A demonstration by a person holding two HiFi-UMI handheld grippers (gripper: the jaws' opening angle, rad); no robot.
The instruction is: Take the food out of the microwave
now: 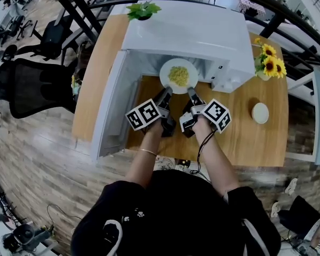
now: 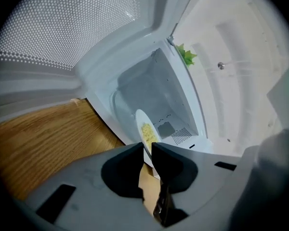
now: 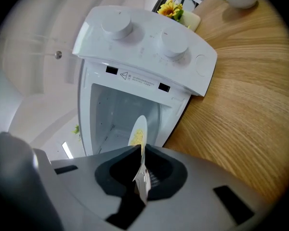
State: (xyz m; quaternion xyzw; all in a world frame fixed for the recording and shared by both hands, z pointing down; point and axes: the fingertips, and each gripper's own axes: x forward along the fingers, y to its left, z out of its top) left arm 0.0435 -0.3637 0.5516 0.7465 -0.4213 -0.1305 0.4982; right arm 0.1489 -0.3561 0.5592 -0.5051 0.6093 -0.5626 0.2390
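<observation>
A white plate (image 1: 178, 75) of yellow food (image 1: 178, 76) hangs at the mouth of the white microwave (image 1: 192, 33), whose door (image 1: 111, 105) stands swung open to the left. My left gripper (image 1: 167, 91) is shut on the plate's near left rim. My right gripper (image 1: 191, 92) is shut on its near right rim. In the left gripper view the plate (image 2: 145, 134) shows edge-on between the jaws (image 2: 148, 150), with the empty cavity behind it. The right gripper view shows the plate (image 3: 137, 131) pinched the same way (image 3: 140, 150).
The microwave stands on a wooden table (image 1: 240, 143). A vase of sunflowers (image 1: 269, 63) and a small white bowl (image 1: 260, 112) sit to the right. A green plant (image 1: 143, 9) rests on top of the microwave. A black office chair (image 1: 34, 87) is left of the table.
</observation>
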